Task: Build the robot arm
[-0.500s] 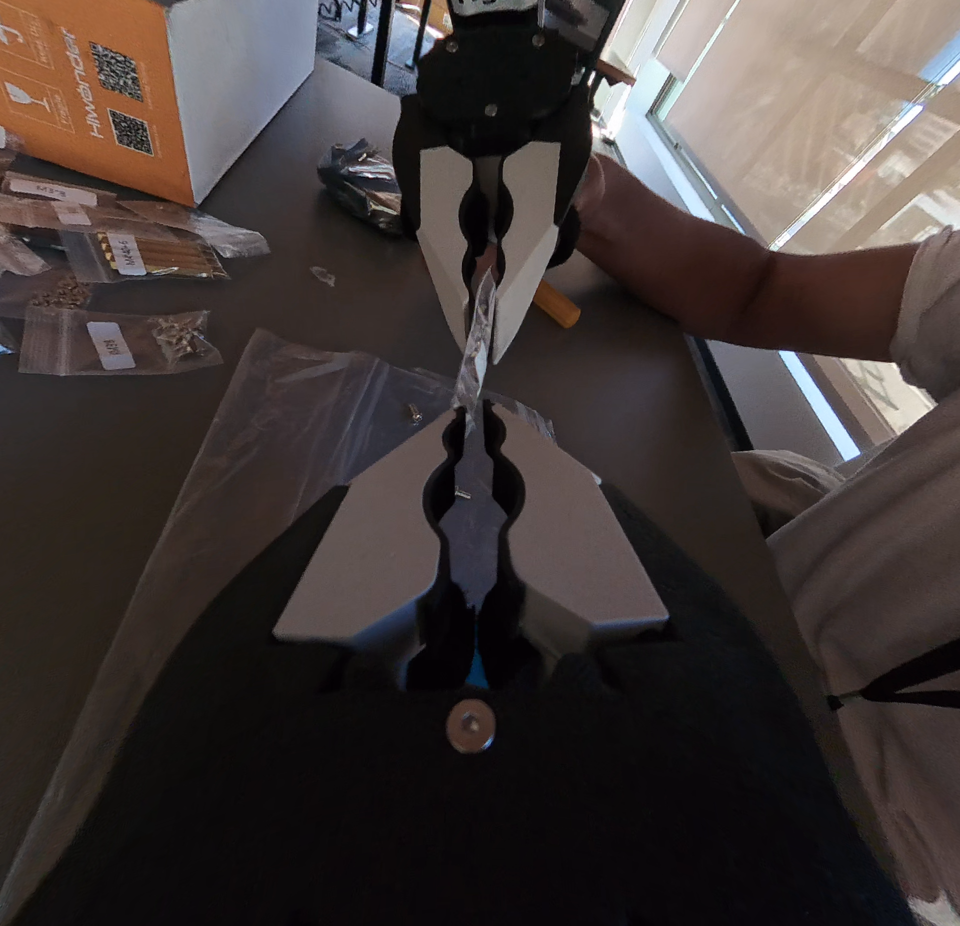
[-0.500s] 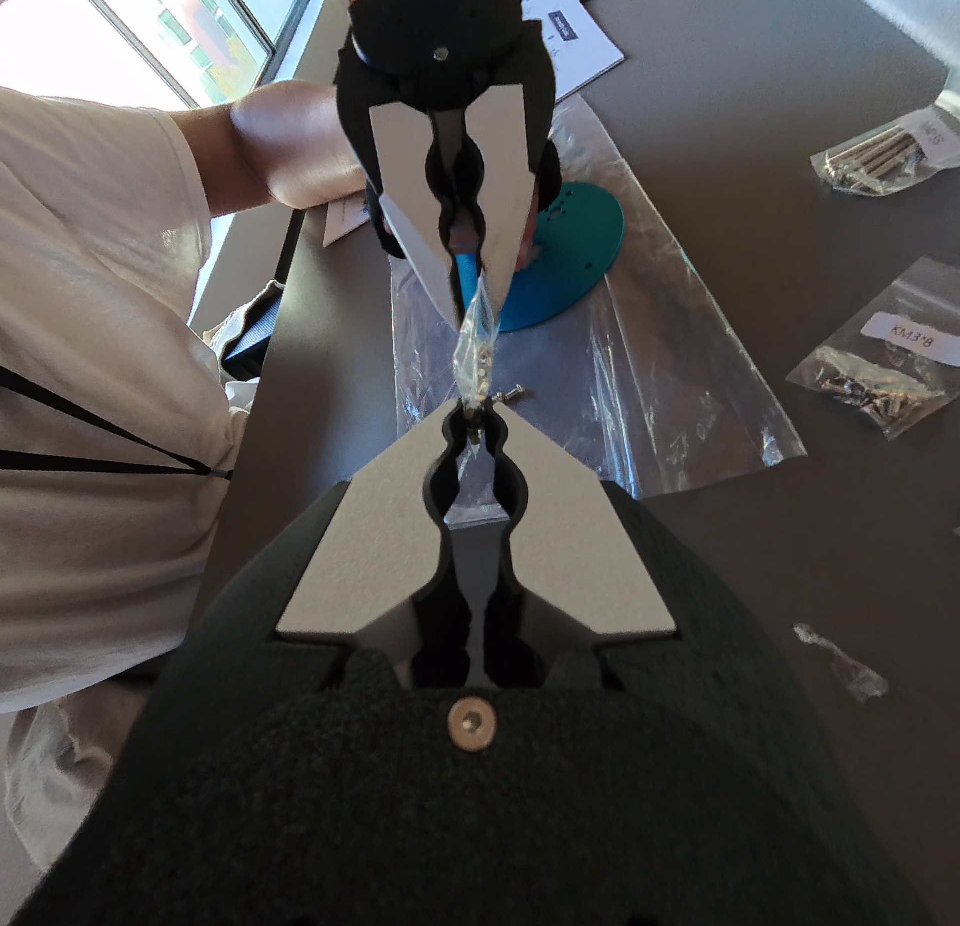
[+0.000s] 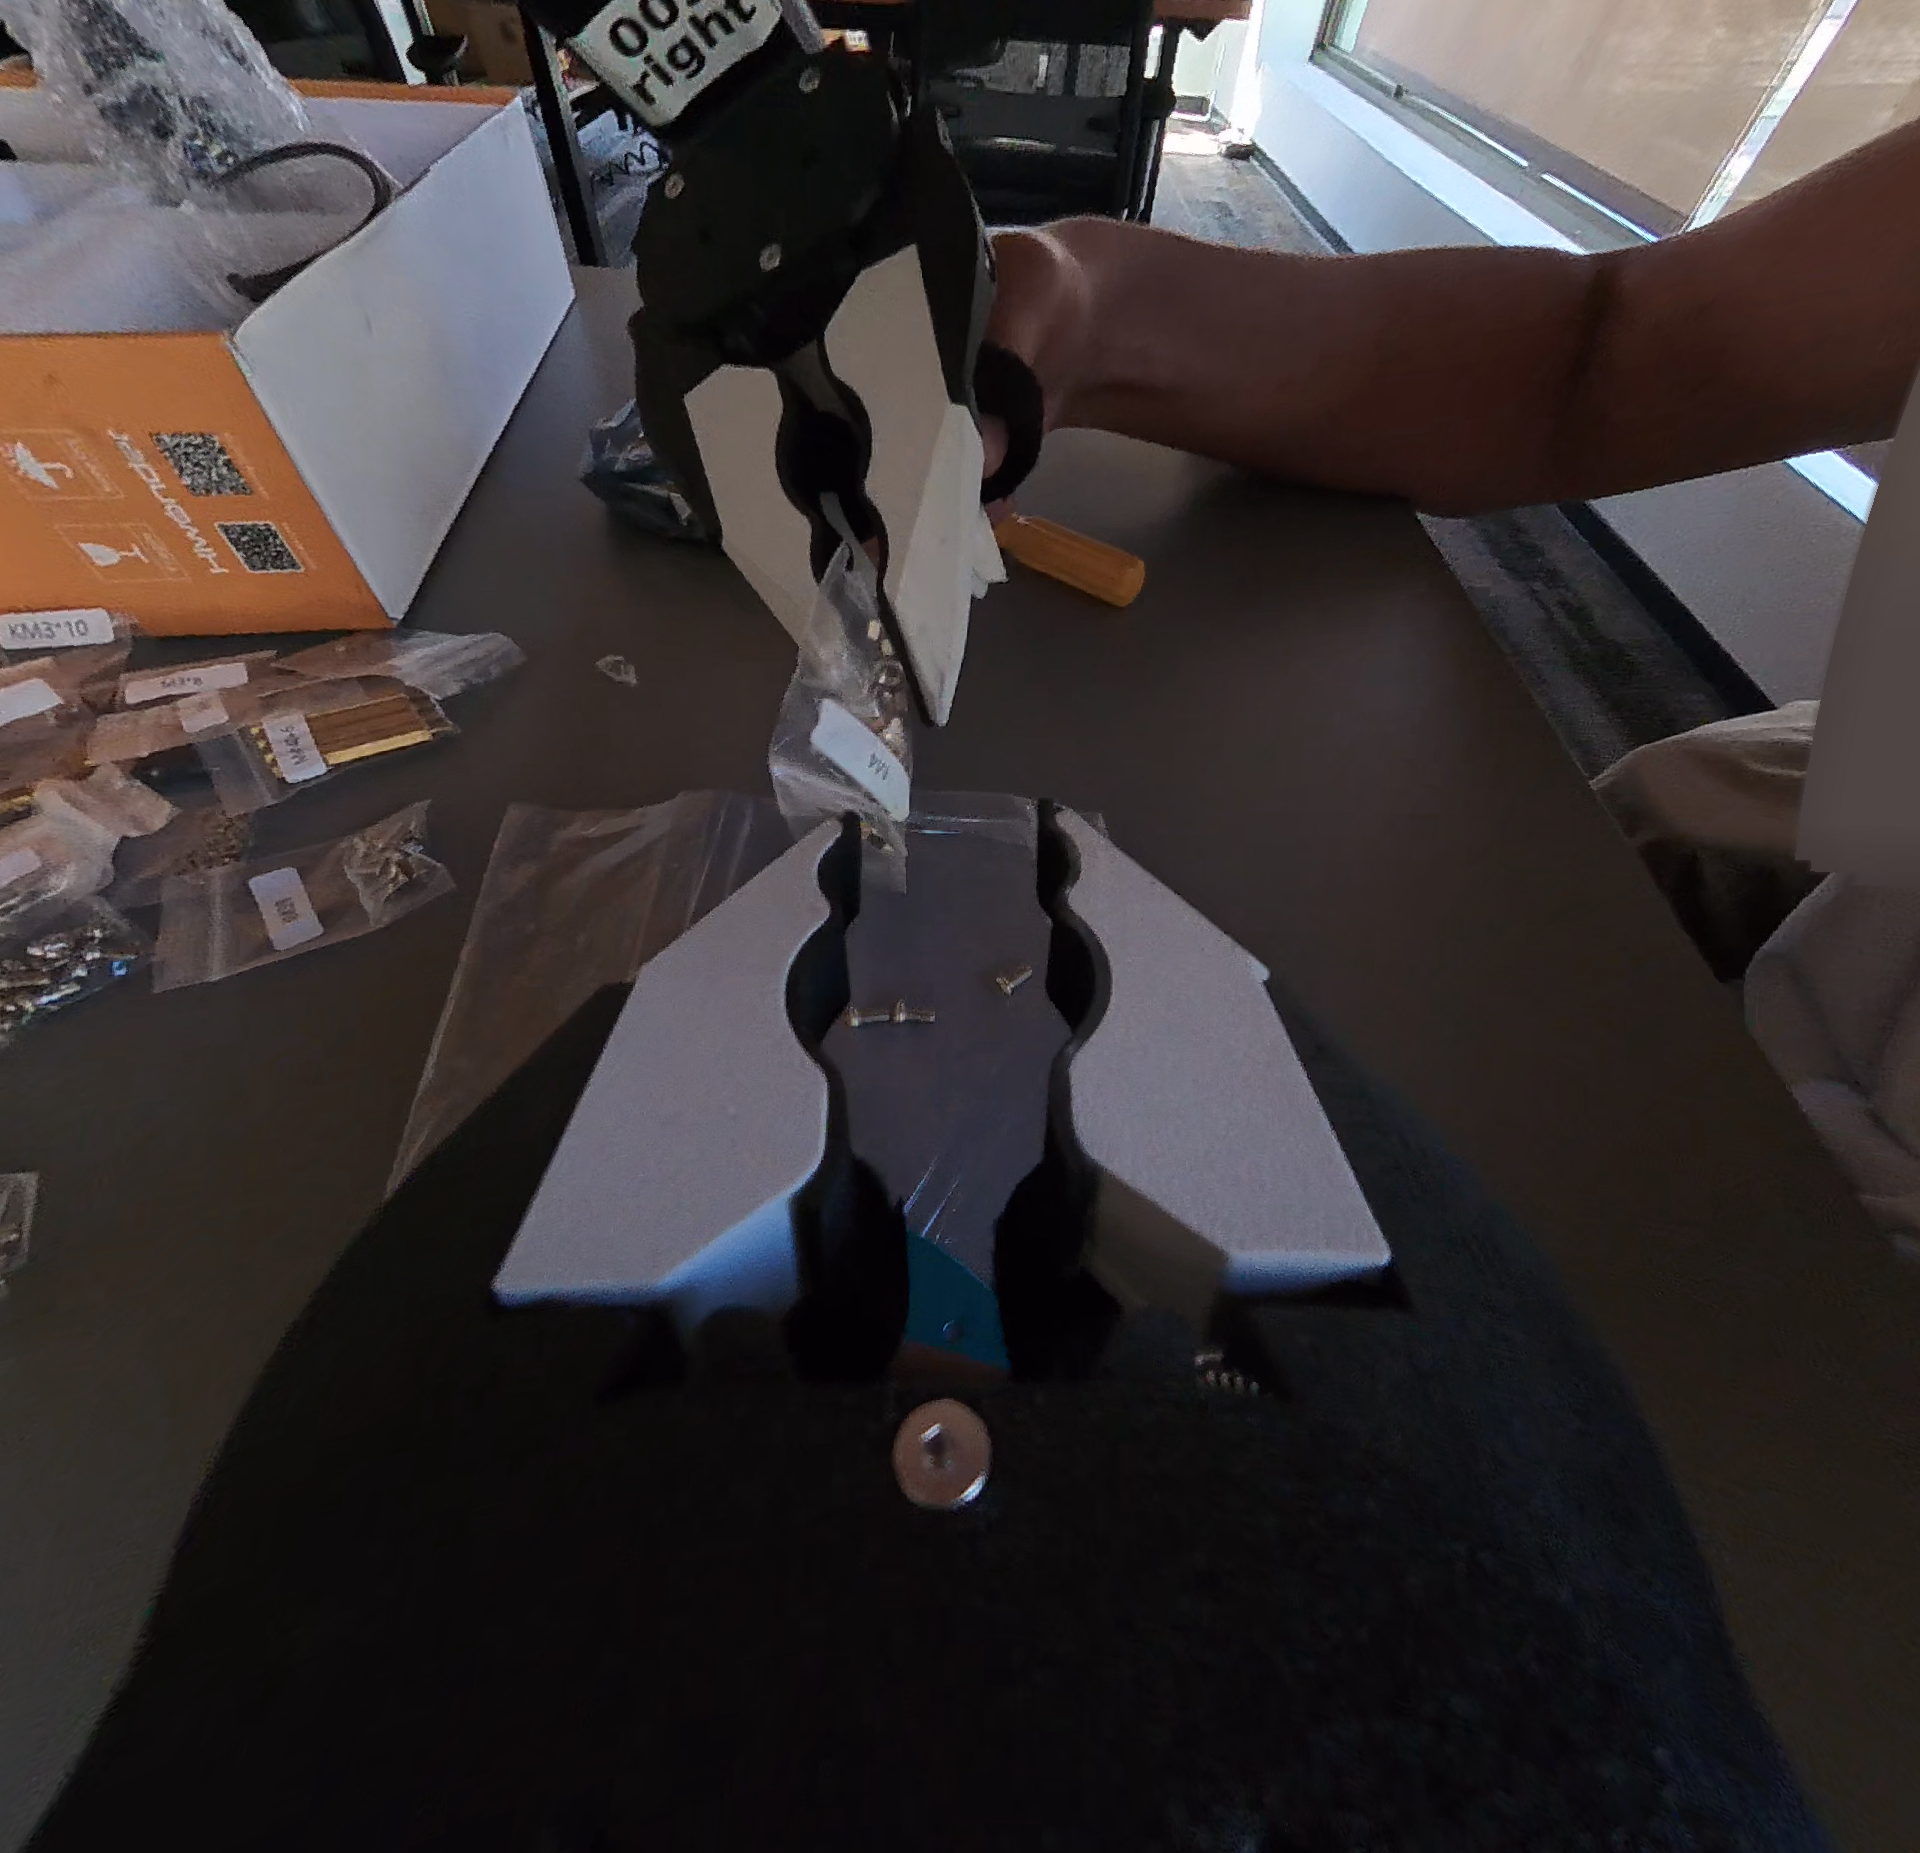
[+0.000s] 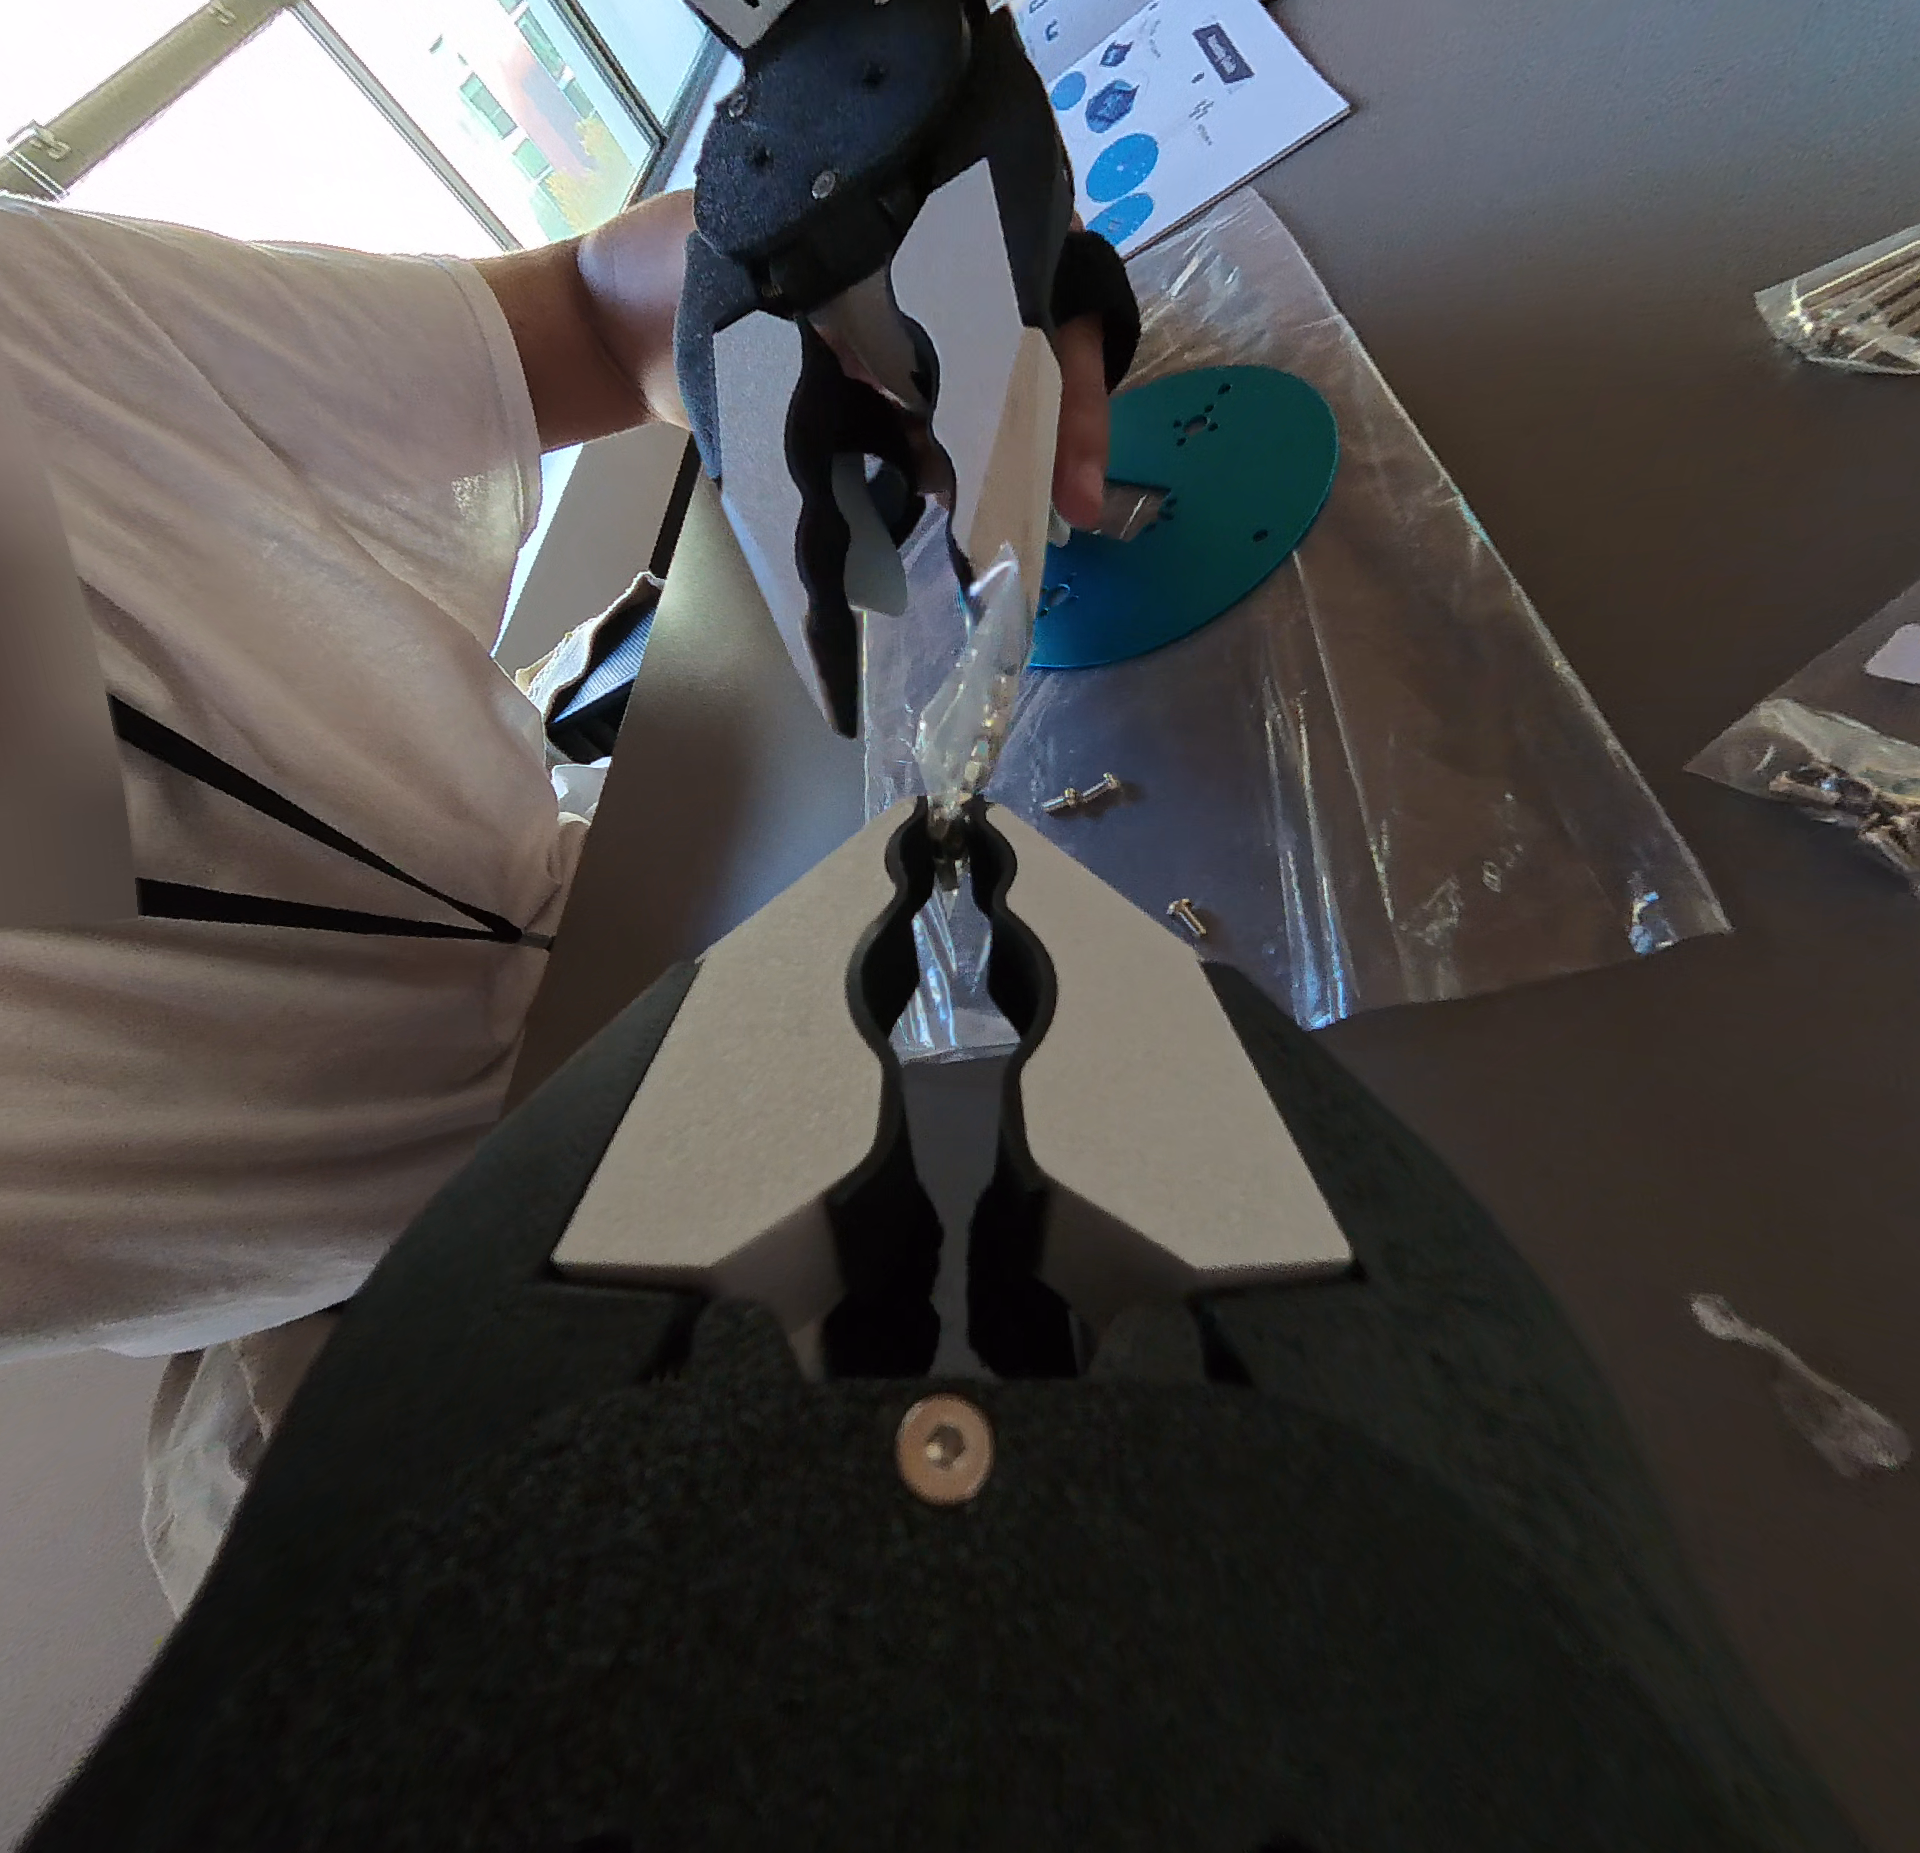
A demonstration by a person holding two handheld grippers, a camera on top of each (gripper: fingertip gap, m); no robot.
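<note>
Clear plastic, a small screw bag [image 4: 961, 733] with a white label, hangs pinched in the right hand-held gripper [image 4: 951, 816], whose fingers are clenched on one end of it. The left hand-held gripper [image 3: 948, 827] stands released, its fingers spread wide apart, with the bag's lower edge just beside the tip of one finger [image 3: 727, 1055] and not gripped by it. Below, a large clear plastic sheet [image 4: 1455, 764] lies flat on the dark counter [image 3: 1299, 785], and three loose screws [image 3: 894, 1016] rest on it, seen between the left fingers. A teal round plate [image 4: 1226, 515] sits on the sheet's far end. Labelled bags of hardware [image 3: 301, 889] and an orange-and-white box [image 3: 260, 453] lie to one side, a yellow-handled tool [image 3: 1081, 565] behind.
</note>
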